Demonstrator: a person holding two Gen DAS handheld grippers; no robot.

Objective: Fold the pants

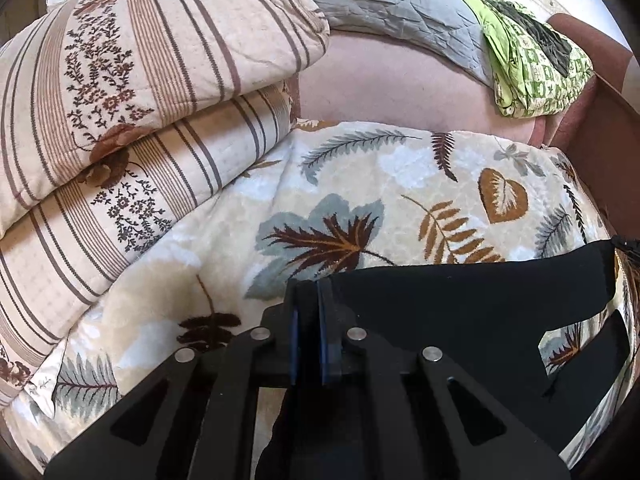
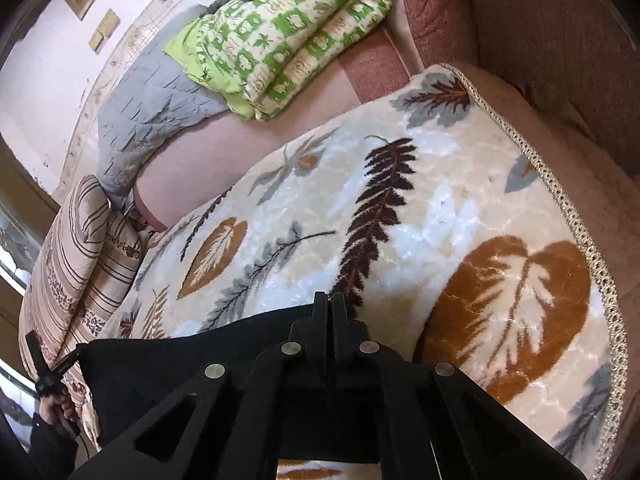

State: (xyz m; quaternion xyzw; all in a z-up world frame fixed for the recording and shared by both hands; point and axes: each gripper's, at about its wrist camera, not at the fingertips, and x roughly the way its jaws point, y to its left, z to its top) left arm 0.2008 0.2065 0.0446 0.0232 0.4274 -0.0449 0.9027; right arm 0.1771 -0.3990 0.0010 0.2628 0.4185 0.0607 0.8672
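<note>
The black pants [image 1: 460,308] are held taut above a leaf-patterned blanket [image 1: 360,184]. My left gripper [image 1: 308,292] is shut on one corner of the pants' edge; the cloth stretches away to the right toward the other gripper at the frame's edge. In the right wrist view my right gripper [image 2: 330,304] is shut on the other end of the black pants [image 2: 180,364], which stretch to the left, where the left gripper [image 2: 40,360] shows small at the edge. The part of the pants hanging below is hidden by the gripper bodies.
Two striped floral pillows [image 1: 120,120] are stacked at the left. A grey quilt [image 1: 400,8] and a green patterned quilt [image 1: 536,64] lie at the back on the pink sofa seat [image 1: 380,80]. The sofa's brown armrest [image 2: 520,20] rises at the right.
</note>
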